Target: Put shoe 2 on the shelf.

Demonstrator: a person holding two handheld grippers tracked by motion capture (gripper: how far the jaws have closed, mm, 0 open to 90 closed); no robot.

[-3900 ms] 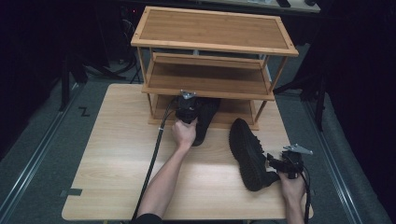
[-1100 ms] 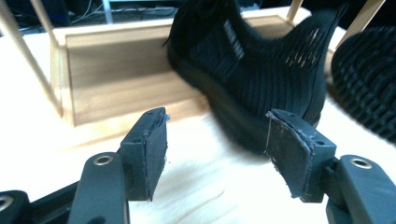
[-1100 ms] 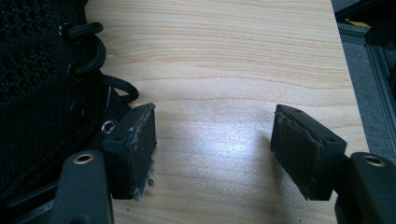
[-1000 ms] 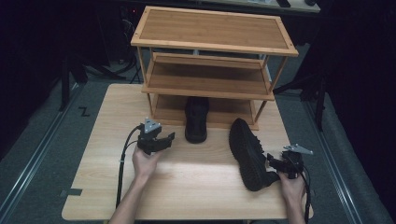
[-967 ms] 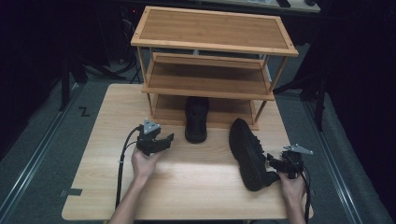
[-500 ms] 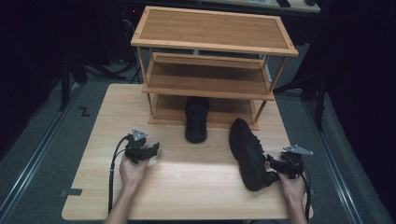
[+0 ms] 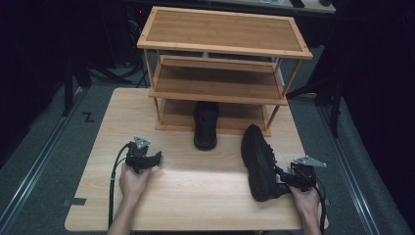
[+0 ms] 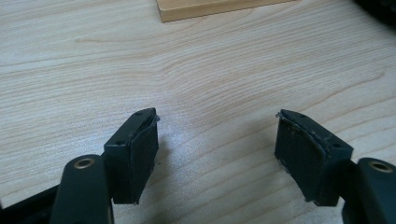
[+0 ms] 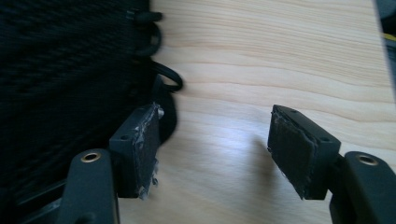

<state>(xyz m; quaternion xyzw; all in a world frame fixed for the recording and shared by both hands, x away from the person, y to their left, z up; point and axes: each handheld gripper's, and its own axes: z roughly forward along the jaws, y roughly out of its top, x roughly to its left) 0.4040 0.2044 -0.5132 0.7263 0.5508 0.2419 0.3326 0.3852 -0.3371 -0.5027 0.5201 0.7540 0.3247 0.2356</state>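
Nearest the person, the left claw (image 7: 155, 159) sits low over the bare front-left part of the light wooden desk (image 7: 195, 196), held in the left hand (image 7: 133, 180). A second ago it was higher and further in, closer to the shelf; four seconds ago it was at the black shoe under the rack. Its jaws have just been opening and now stand wide apart with nothing between them; the left gripper view shows only wood grain between the two black pads (image 8: 142, 154).

At the front right, the right claw (image 7: 283, 179) stays where it was in every earlier picture, beside the heel end of the black knit lace-up sneaker (image 7: 258, 159) that lies on the desk, toe pointing away. Its jaws are spread; in the right gripper view one pad (image 9: 144, 140) lies against or just beside the shoe's dark knit side and laces, the other well clear over bare desk, so the shoe is not clamped.

Further back, the second black shoe (image 7: 206, 125) stands with its toe end under the bottom tier of the three-tier wooden shoe rack (image 7: 222, 34) and its heel sticking out toward the person, unchanged over the last second.
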